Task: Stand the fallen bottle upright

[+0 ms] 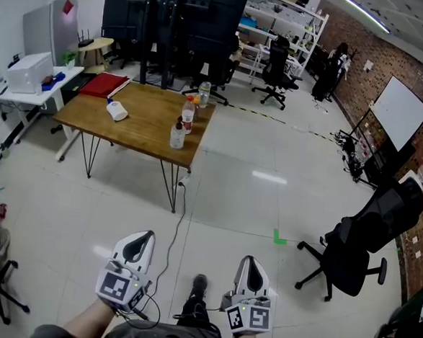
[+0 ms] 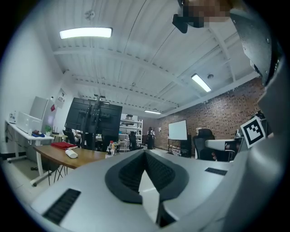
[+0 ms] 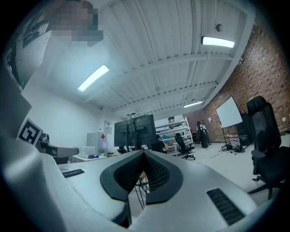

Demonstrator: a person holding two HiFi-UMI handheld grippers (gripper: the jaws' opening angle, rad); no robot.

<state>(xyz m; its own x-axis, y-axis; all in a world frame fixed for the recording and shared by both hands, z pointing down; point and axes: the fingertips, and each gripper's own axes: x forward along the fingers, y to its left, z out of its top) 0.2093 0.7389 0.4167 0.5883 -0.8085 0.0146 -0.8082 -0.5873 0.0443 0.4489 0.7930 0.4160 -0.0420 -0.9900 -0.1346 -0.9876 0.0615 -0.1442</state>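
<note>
The jaws of the left gripper (image 2: pixel 145 152) and right gripper (image 3: pixel 144 153) are found closed on nothing, well apart from the table (image 1: pixel 146 118) at upper left, where the white bottle (image 1: pixel 116 110) is seen lying, long axis upper-left to lower-right, cap end uncertain; it is judged light, slippery plastic, best gripped mid-body.

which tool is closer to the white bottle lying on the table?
Left. The left tool is almost straight below the white bottle in the head view, well short of the table; the right tool is farther off to the right.
</note>
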